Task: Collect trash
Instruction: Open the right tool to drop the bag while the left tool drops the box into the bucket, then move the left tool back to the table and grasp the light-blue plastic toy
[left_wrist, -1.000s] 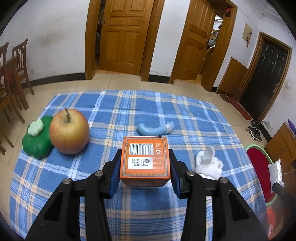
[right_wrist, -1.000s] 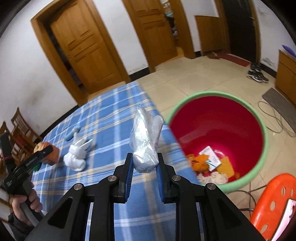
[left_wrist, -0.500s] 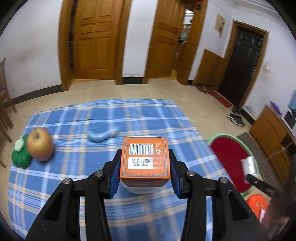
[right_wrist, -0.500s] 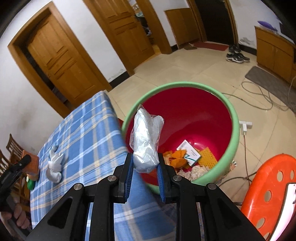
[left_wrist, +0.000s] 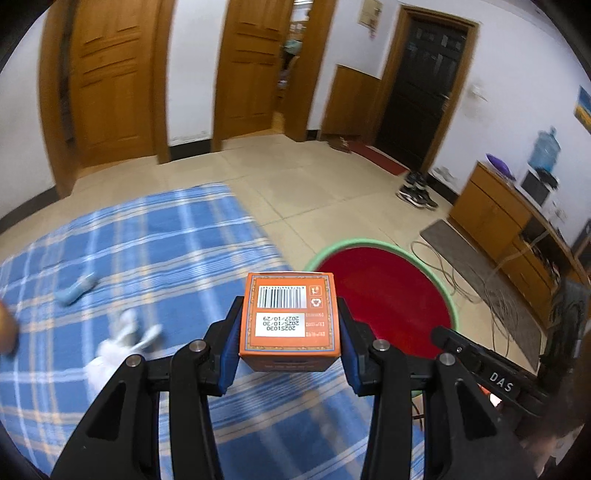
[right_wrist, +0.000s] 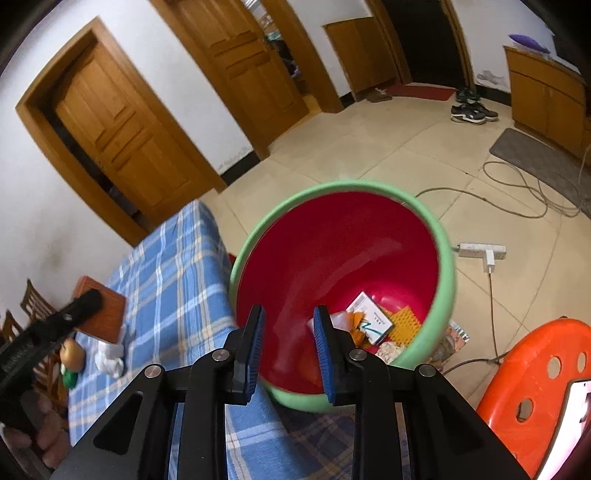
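Observation:
My left gripper (left_wrist: 290, 312) is shut on an orange box (left_wrist: 288, 332), barcode side up, above the table's right end. The red bin with a green rim (left_wrist: 369, 243) stands on the floor just beyond the box. My right gripper (right_wrist: 289, 312) hangs over the bin (right_wrist: 447, 266), open, with nothing between its blue pads. On the bin's floor lie a white card (right_wrist: 371, 317), orange scraps and a yellow mesh piece (right_wrist: 404, 326). A crumpled white tissue (left_wrist: 118, 343) and a light blue piece (left_wrist: 77, 290) lie on the blue plaid tablecloth (left_wrist: 147, 240).
An apple (right_wrist: 72, 352) and a green toy (right_wrist: 70, 378) sit at the table's far end. An orange stool (right_wrist: 535, 387) stands right of the bin. A power strip (right_wrist: 480, 251) and cables lie on the tile floor. A person's hand (right_wrist: 40, 435) holds the left gripper.
The clear plastic bag has left my right gripper, whose jaws now stand apart over the bin. My left gripper swung right with the orange box, from mid-table toward the bin.

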